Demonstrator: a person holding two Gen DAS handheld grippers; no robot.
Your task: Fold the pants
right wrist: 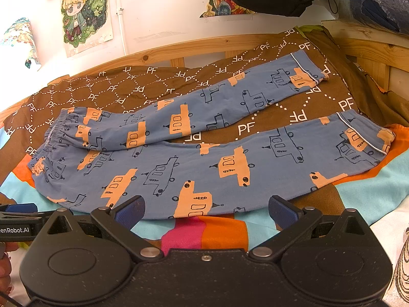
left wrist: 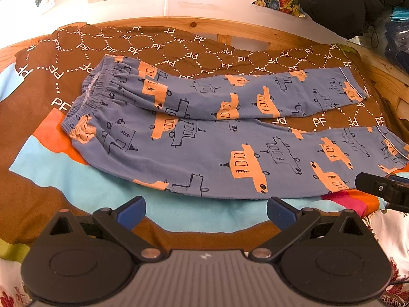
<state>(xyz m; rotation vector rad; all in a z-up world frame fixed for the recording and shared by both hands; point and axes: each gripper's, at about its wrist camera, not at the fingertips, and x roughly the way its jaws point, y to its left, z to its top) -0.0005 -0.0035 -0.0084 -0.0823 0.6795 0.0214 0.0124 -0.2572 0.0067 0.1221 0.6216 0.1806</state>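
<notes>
**Pants spread flat, both grippers released**

The blue pants (left wrist: 204, 133) lay unfolded on the brown blanket (left wrist: 158, 48), waistband at its left, legs apart toward its right; the left gripper (left wrist: 205, 212) hung released near the blanket's front edge; the right gripper (right wrist: 205, 211) likewise gaped, grasping nothing.

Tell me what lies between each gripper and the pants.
Nothing visible. The pants lie spread flat on the blanket; only bare blanket separates the open left gripper and open right gripper from their near edge.
</notes>
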